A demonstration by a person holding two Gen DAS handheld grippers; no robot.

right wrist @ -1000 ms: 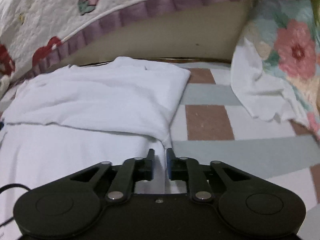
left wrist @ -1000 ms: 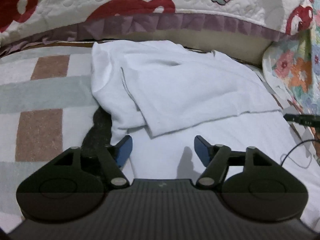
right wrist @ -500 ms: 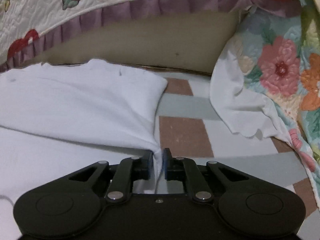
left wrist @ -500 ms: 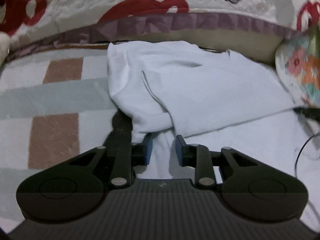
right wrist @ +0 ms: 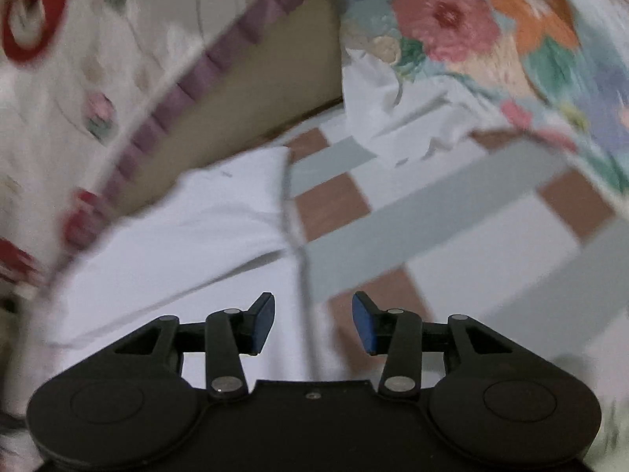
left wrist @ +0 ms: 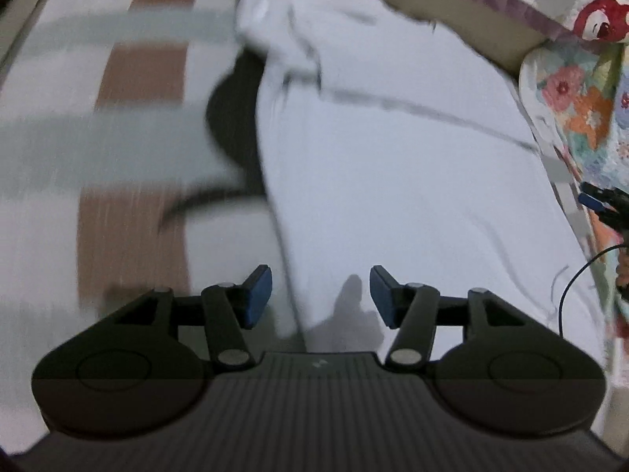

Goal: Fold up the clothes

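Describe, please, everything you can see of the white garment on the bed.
The white garment is soft, plain cloth, lying mostly flat on the checked bedcover, partly folded: an upper layer ends in a visible edge across it, and cloth bunches at its far left. Its far end reaches the quilted bedding. Both open grippers hover at its near edges, gripping nothing.

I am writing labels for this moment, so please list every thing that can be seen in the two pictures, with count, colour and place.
white garment: one, white, spread on the checked blanket, far part folded over.
checked blanket: one, white, grey and brown, under the garment.
quilt with red shapes: one, white and red with purple border, hanging behind the garment.
floral cloth: one, pink, orange and green, to the right.
black cable: one, black, right edge of the left view.
left gripper: one, black with blue pads, open over the garment's near edge.
right gripper: one, black with blue pads, open over the garment's right edge.
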